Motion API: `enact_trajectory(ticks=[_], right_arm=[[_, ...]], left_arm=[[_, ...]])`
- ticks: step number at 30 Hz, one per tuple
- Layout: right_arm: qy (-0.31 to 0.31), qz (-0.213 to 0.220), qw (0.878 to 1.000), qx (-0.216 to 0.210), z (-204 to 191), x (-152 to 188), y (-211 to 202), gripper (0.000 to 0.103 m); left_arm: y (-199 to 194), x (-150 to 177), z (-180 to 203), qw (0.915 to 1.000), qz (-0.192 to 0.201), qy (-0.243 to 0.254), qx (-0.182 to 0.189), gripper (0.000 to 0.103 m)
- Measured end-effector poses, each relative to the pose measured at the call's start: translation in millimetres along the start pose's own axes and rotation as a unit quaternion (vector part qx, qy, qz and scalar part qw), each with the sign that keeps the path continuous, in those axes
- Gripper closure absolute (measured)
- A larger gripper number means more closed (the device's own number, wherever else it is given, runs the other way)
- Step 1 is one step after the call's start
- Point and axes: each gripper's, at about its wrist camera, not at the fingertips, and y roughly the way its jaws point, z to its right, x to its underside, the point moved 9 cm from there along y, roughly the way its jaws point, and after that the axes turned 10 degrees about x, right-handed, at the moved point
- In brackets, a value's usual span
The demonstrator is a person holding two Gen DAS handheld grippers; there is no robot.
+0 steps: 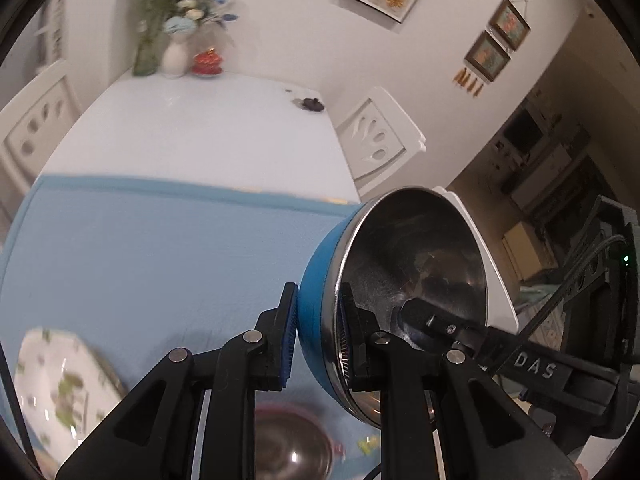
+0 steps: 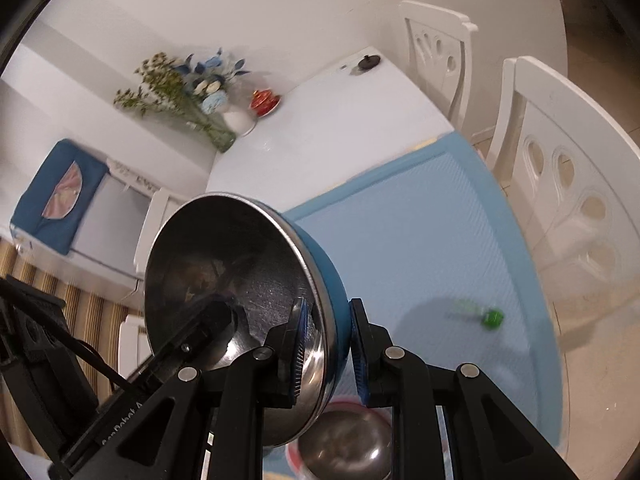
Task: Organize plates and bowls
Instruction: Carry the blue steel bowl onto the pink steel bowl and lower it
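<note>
Left gripper: clamped on the blue bowl's rim, lower centre.
Right gripper: clamped on the opposite rim.
Blue bowl: tilted, above the blue mat.
Red-rimmed bowl: bottom, below.

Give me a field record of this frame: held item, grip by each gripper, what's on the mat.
held item: blue bowl with steel inside, lifted off the mat, tipped on its side
left gripper: shut on the bowl's rim, one finger outside, one inside
right gripper: shut on the opposite rim, same way
mat: light blue mat on a white table
below: red-rimmed steel bowl
also on mat: floral plate, small green object
</note>
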Motion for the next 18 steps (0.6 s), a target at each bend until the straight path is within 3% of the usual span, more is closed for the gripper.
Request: enact_trajectory(ticks=[6,13,18], right_arm=[[-0.014,-0.014,1.0,0.024,-10,54,-8,0.083],[-0.002,-0.065,0.995,0.07,4,120,9,0.082],[0.009,-0.072,0.993,0.096,14,141,14,0.082]], left_arm=[[-19,48,-18,0.9995,-0.024,-0.014,0.014,0.088],[-23,107,-35,0.9973,-0.065,-0.024,0.022,0.088],[-15,135,-40,0.995,-0.094,-0.018,0.029,0.088]])
